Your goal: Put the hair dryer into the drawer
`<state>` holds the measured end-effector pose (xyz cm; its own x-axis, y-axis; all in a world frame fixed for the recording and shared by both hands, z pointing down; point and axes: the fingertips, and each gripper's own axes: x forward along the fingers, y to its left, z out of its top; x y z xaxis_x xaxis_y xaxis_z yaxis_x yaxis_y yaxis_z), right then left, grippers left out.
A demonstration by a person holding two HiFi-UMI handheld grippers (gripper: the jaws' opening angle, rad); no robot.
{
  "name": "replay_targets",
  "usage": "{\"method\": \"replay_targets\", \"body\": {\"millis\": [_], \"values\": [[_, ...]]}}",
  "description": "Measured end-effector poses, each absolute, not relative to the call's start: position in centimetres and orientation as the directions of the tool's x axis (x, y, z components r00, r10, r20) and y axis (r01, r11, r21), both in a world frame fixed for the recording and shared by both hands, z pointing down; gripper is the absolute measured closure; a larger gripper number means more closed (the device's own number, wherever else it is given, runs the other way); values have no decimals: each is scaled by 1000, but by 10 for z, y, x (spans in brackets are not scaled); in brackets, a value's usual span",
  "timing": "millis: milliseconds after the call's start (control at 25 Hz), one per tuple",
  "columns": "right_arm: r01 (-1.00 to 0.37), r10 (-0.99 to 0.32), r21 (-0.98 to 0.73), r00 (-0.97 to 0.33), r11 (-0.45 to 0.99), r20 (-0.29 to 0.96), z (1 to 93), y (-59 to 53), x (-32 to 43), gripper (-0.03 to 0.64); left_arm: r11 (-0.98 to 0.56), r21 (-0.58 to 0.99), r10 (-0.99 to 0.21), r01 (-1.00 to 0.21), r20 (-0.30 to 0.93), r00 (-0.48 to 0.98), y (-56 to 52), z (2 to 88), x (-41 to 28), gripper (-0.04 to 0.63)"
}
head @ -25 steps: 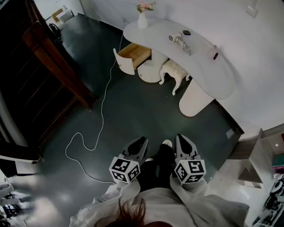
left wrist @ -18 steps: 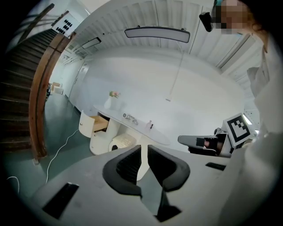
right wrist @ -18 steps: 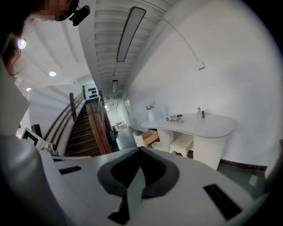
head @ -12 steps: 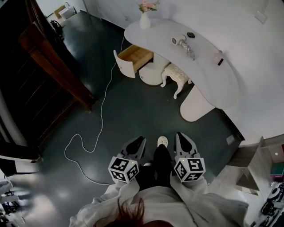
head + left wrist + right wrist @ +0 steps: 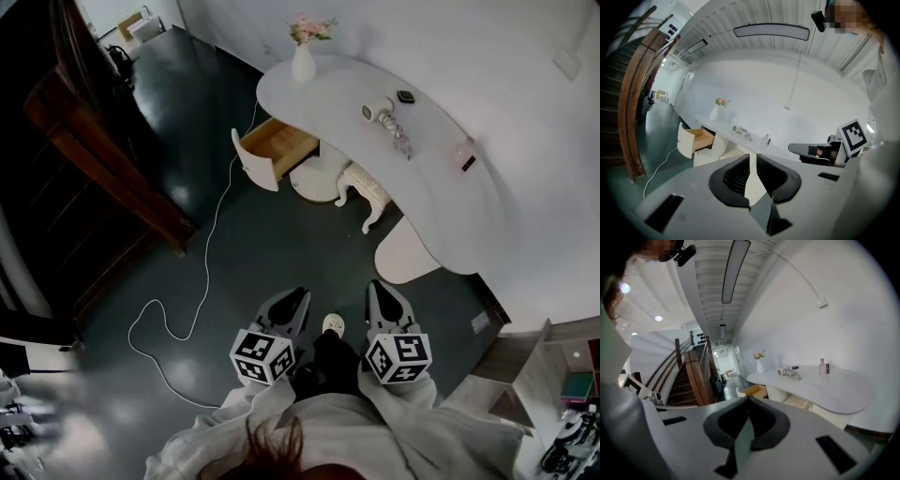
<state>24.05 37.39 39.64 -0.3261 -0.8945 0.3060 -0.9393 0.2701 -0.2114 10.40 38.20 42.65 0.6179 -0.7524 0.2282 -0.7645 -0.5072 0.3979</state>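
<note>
The white hair dryer (image 5: 379, 111) lies on the curved white table (image 5: 441, 202), its cord trailing beside it. Under the table's left end a wooden drawer (image 5: 278, 146) stands pulled open. Both are far ahead of me. My left gripper (image 5: 299, 297) and right gripper (image 5: 377, 290) are held side by side low in the head view, either side of the person's foot, both shut and with nothing in them. The left gripper view shows the hair dryer (image 5: 736, 128) and the drawer (image 5: 700, 138) small in the distance. They are also small in the right gripper view: hair dryer (image 5: 782, 371), drawer (image 5: 754, 390).
A vase with pink flowers (image 5: 302, 58) stands at the table's left end, a small dark object (image 5: 405, 96) and a bottle (image 5: 464, 155) further along. A white stool (image 5: 364, 186) sits under the table. A white cable (image 5: 202, 281) snakes over the dark floor. Wooden stairs (image 5: 103, 150) rise at left.
The person has stepped forward: table, drawer and hair dryer appear closer and larger. Both grippers keep the same pose, side by side and shut.
</note>
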Motion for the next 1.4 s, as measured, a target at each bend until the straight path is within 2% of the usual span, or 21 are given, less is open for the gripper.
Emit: {"method": "replay_targets", "body": {"millis": [760,1400], "values": [[-922,-877,-214,-377,324,299,396,279,281,568,-465,420,-793,-779,194,578,289,419,146,543],[-893,-842,-263,-437,364,316,414,284,277,568,-409,387,-832,-826,214,512,303,428,142,543]]}}
